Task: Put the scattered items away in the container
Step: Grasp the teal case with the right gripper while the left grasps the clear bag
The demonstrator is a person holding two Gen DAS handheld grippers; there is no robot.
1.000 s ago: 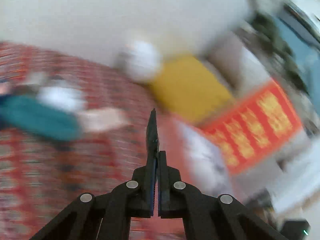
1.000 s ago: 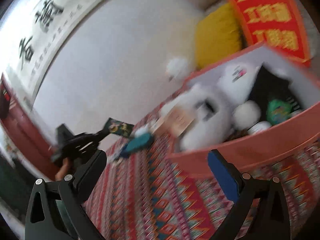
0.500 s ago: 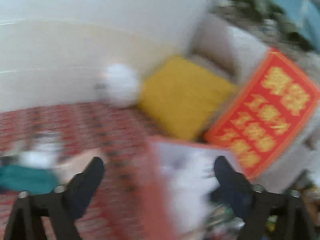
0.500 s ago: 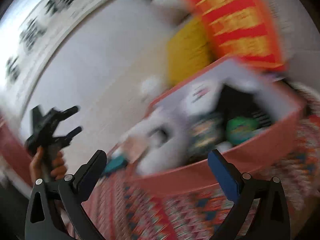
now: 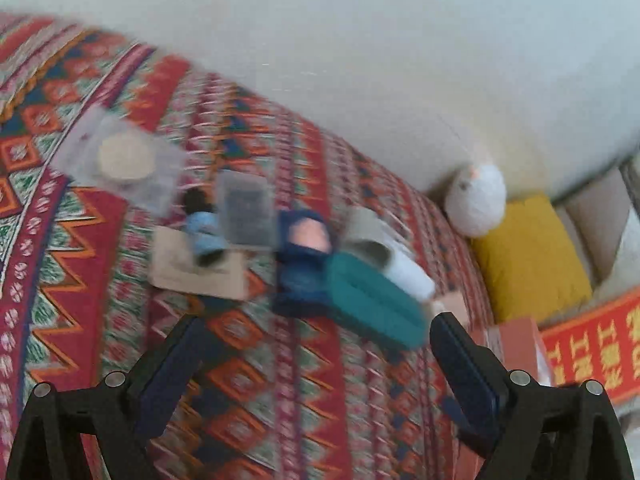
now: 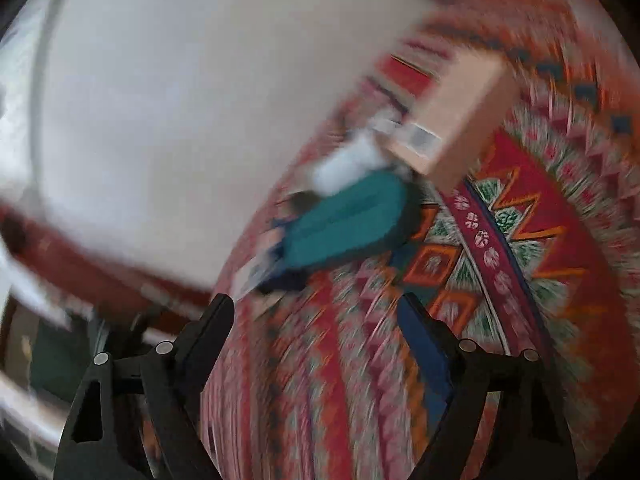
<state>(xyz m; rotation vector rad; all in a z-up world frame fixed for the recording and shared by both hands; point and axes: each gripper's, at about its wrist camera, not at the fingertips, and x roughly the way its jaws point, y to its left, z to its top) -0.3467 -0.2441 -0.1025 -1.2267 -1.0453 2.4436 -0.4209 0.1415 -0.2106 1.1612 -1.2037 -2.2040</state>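
- Whereas a second ago the left tongs (image 5: 316, 356) were pressed together, they now stand spread wide and empty, so whatever they carried has most likely gone into the container.
- Half a second back the left wrist view looked across the box's opening; now it looks down at the scattered items on the patterned cloth of the surface (image 5: 248, 380), which reads as a swing back for the next pick.
- Only a corner of the salmon-pink container (image 5: 516, 340) shows, at the right of the left view, near the yellow cushion (image 5: 528, 256). The right wrist view has lost it altogether.
- The right tongs (image 6: 316, 328) are likewise spread with nothing between them, and have turned from the box toward the same cluster.
- The teal pouch (image 5: 372, 304) lies closest ahead of both tongs, touching a dark blue item (image 5: 304, 264) on one side and a white object (image 5: 404, 268) on the other.
- Farther off lie a light blue roll (image 5: 204, 236) on a tan card (image 5: 196, 268), a grey packet (image 5: 246, 212) and a clear bag holding a pale disc (image 5: 124, 156). Blur hides finer detail.
- A cardboard box (image 6: 460, 116) sits just beyond the pouch in the right view.
- Judging by what remains, the tidying is well short of finished; the pouch looks the likeliest next pick.
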